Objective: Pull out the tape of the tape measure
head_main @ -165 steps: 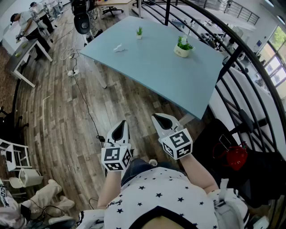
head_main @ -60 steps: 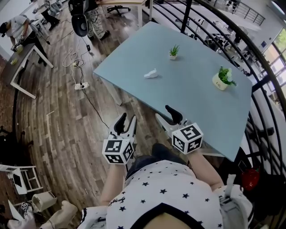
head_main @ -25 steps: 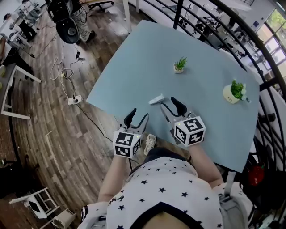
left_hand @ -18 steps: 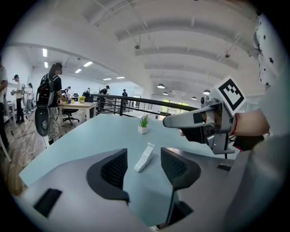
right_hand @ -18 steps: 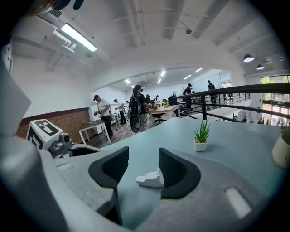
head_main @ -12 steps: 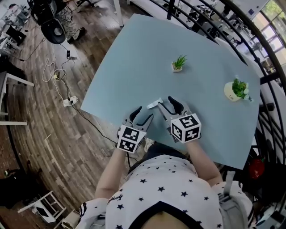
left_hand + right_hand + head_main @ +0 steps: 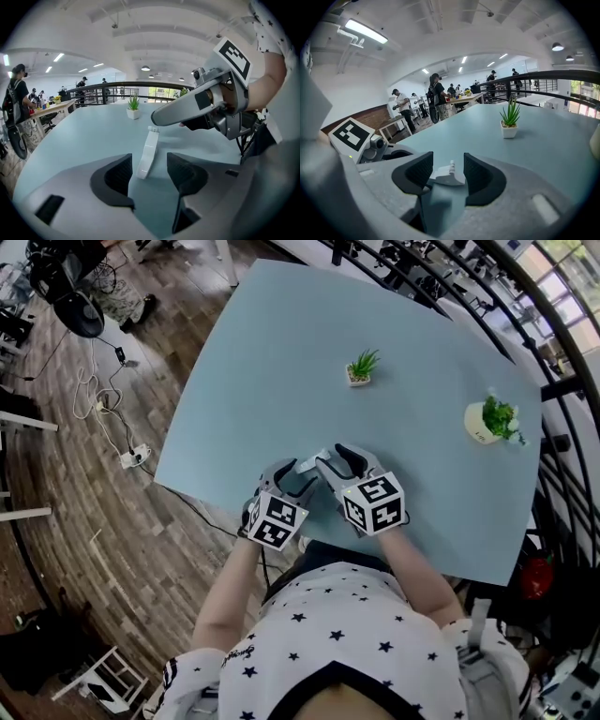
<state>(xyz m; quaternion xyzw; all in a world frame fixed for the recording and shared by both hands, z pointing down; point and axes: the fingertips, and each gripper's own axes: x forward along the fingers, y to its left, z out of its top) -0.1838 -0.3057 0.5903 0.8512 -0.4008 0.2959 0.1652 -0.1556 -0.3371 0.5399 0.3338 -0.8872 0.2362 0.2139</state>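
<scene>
1. The tape measure (image 7: pixel 148 150) is a long white thing. It lies flat on the light blue table (image 7: pixel 281 352), at the near left part, close to the near edge.
2. The left gripper (image 7: pixel 149 174) is low over the table, and its jaws are opening wide. The near end of the tape measure lies between them, but the pads do not touch it. It holds nothing.
3. The right gripper (image 7: pixel 448 178) comes from the right side. Its jaws are apart too. One end of the tape measure, with a little tab on it, sits between them. The pads do not seem to press on it, so it holds nothing either.
4. I think the job is only at the start. Both grippers are at the tape measure, one at each end.
5. I see no tape sticking out, so I think none is pulled yet.
6. What is left, I think: one gripper has to shut on the white body and hold it, the other has to pinch the tab, and then they have to move apart.
7. A small green plant (image 7: pixel 360 367) stands in the middle of the table. A second plant in a round white pot (image 7: pixel 489 418) stands far to the right. Both are well apart from the grippers.
8. I can read no words. The cubes on the grippers show only black and white squares. A small mark on the tab is too tiny to read.
</scene>
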